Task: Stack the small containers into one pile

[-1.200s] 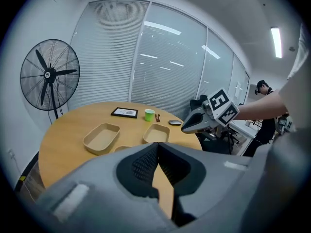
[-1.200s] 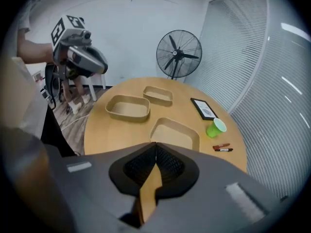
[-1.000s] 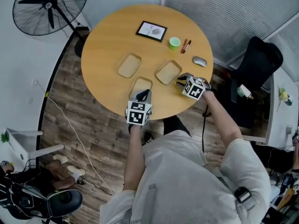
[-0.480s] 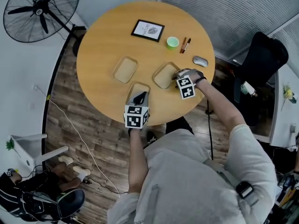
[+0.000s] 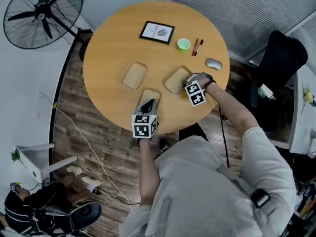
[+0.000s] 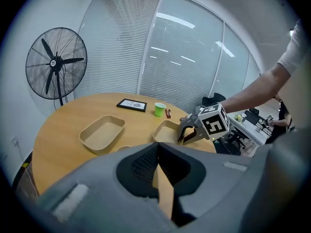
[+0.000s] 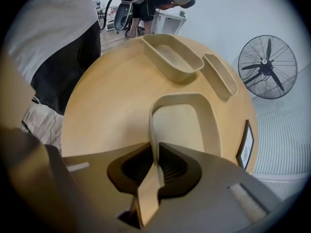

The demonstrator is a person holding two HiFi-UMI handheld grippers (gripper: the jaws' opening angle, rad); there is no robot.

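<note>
Nothing piled yet: shallow tan fibre containers sit apart on the round wooden table (image 5: 113, 38). My right hand-held gripper (image 5: 188, 81) has just been closing and now pinches the rim of the three-o'clock container (image 5: 174, 79). My left hand-held gripper (image 5: 148, 104) is clamped on the rim of the six-o'clock container (image 5: 149, 93). The ten-o'clock container (image 5: 135, 75) waits.

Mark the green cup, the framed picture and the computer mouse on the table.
green cup (image 5: 183, 44): head view, its open top.
framed picture (image 5: 157, 32): head view, middle of the print.
computer mouse (image 5: 213, 63): head view, its back.
</note>
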